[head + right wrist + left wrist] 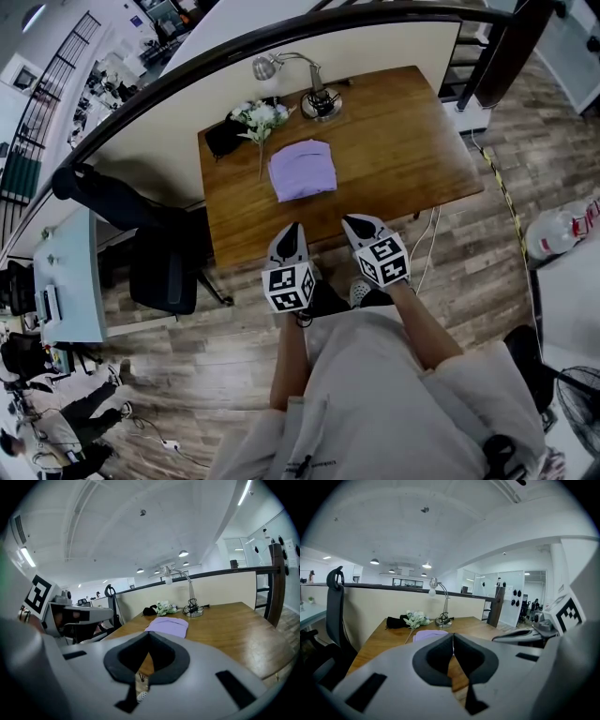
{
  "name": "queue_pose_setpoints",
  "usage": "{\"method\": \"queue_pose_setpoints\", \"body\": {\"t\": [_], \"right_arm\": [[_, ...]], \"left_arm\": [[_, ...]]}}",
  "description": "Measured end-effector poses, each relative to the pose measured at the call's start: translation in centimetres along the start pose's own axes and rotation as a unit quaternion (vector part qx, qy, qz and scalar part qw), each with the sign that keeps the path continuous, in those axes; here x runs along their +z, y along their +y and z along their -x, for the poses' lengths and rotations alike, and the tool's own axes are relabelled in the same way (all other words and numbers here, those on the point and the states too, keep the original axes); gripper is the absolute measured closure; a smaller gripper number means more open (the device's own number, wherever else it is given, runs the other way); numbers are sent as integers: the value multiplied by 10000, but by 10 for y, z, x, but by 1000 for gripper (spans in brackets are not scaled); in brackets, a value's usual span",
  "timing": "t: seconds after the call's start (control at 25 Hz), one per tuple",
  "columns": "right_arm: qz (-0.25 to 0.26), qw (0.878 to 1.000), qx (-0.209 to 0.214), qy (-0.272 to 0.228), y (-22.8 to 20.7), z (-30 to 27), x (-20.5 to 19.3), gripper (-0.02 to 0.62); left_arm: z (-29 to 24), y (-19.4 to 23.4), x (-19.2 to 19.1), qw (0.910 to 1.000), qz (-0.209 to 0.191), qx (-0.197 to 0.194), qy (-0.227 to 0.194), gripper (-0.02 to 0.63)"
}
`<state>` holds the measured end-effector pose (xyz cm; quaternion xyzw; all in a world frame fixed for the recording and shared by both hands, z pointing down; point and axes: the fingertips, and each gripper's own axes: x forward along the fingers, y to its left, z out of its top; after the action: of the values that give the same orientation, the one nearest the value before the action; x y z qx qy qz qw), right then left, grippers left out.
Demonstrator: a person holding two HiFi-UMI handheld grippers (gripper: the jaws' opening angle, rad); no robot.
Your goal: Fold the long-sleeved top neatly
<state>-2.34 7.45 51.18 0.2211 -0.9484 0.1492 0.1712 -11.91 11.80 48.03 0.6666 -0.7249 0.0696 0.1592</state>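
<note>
**Surface.** A rectangular wooden table (403,159), warm brown, smooth, with visible grain and a slight sheen. It stands against a cream partition (178,131) capped by a dark curved rail (281,37).

**Room.** An open office with a white ceiling, round ceiling lights and further desks at the far left. The floor (187,356) is laid in planks of mixed grey-brown tones. A black office chair (161,267) stands just beside the table's left end.

**Task item.** The long-sleeved top (303,169), in lilac matte fabric, lies flat on the table as a compact, near-square folded packet. It sits left of the table's centre (a few shallow creases cross its upper face).

**Other items, along the back edge.**
- A spray of white flowers (262,116) with pale green leaves. Its thin stem runs down just beside the top's left edge.
- A black soft item (225,137), kind not determinable.
- A chrome gooseneck lamp (320,101) on a round base, with a dark cord bundled on it.

**Tools.** The left gripper (293,228) and right gripper (354,223) have pale grey shells with dark pads. They are held side by side at the table's near edge, clear of the top. Each gripper's own view shows its jaws pressed together with nothing between them.
</note>
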Motion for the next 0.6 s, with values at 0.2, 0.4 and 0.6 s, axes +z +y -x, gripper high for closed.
{"method": "queue_pose_setpoints", "body": {"t": [0.2,0.4,0.6], "right_arm": [[-2,10000,1,-21,0,1,1,591],[0,10000,8,-37,-1,2,1,591],[-102,9999,-58,-87,-7,6,1,591]], "left_arm": [[0,-1,1,10000,-40,-15,12,583],[-3,-9,0,9999,31,-159,-1,581],[-3,-15,-2,9997,-12,-243,37,581]]}}
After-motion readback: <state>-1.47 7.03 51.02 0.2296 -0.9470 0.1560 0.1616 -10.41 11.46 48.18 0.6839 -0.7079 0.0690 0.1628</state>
